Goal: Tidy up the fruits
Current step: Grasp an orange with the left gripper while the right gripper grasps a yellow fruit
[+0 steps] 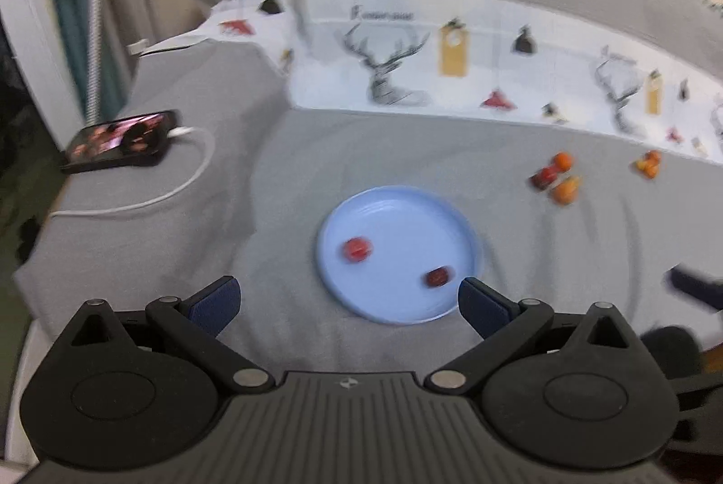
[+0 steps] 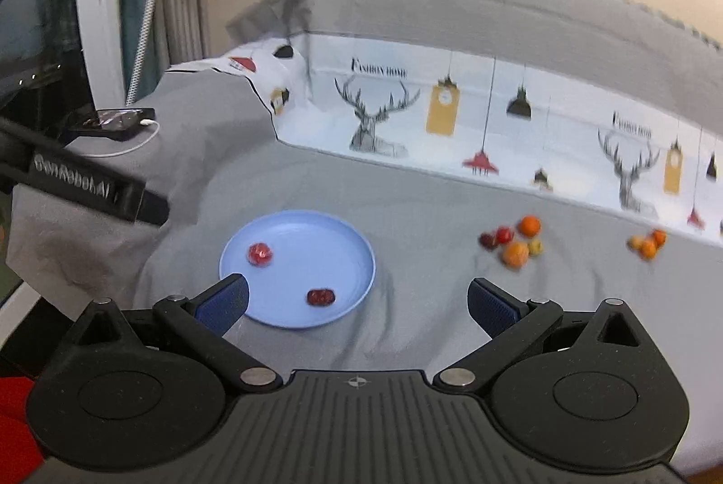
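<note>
My right gripper point(image 2: 357, 303) and left gripper point(image 1: 348, 301) are wide open and hold nothing. Just past them, the blue plate point(image 2: 316, 244) has two red fruits point(image 2: 260, 254). More blurry fruits point(image 2: 515, 242) lie right of the plate.

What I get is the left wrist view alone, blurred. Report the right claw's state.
Observer: The right claw is wide open, with nothing between its fingers.
Operator: Count the loose fruit group nearer the plate.
Observer: Five pieces in the near group: two dark red, two orange and one small yellowish fruit that your view smears away.
Operator: Now the far group.
Observer: The far group is blurred here too. It looks like about three orange-yellow pieces bunched on the grey cloth, apart from the near group.
</note>
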### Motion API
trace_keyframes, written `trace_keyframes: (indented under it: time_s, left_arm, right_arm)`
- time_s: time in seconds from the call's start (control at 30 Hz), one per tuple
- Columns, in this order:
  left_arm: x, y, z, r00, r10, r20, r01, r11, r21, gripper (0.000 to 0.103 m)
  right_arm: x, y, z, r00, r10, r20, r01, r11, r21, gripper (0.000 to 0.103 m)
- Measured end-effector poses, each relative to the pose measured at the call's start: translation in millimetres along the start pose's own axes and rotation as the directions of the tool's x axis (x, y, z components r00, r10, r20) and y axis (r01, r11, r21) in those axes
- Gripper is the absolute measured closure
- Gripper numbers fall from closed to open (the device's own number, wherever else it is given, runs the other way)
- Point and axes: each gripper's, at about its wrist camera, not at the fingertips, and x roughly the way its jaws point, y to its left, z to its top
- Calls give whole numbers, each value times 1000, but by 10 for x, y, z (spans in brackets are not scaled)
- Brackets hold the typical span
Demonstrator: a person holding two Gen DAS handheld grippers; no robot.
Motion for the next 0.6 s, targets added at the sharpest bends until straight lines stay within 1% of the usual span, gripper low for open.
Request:
trace_keyframes:
  time_s: [0.07,0.1,0.13,0.2,0.27,0.37,0.43,0.53,0.6]
  left_arm:
    - [-24,-80,41,1000,12,-8,-12,999,30,0]
    - [-47,-115,62,1000,6,2,-6,998,62,0]
    - [-64,-151,89,1000,17,17,-18,996,88,0]
    - [-75,-207,159,999,35,41,-39,994,101,0]
    - [-50,-280,248,999,18,42,-23,995,99,0]
    - [-8,-479,345,999,-22,45,16,993,115,0]
    - [71,-676,402,998,-61,29,57,989,139,0]
    - [323,-1015,508,990,-134,-40,139,978,157,0]
    - [516,-1256,572,982,-177,-73,187,969,159,0]
  right_arm:
    - [17,-27,20,1000,-18,-5,18,1000,15,1]
    - [3,-57,45,1000,-25,11,25,999,21,1]
    - [-6,-86,66,999,-26,22,26,999,30,1]
    - [-24,-183,85,998,-46,41,44,997,60,1]
    - [-28,-310,57,996,-66,56,61,994,95,1]
    - [-34,-576,-38,988,-132,80,119,982,148,1]
    - [-32,-799,-80,980,-176,91,157,970,186,1]
    - [13,-1196,-99,963,-252,97,224,945,238,1]
    - [74,-1528,-105,952,-295,87,260,923,285,1]
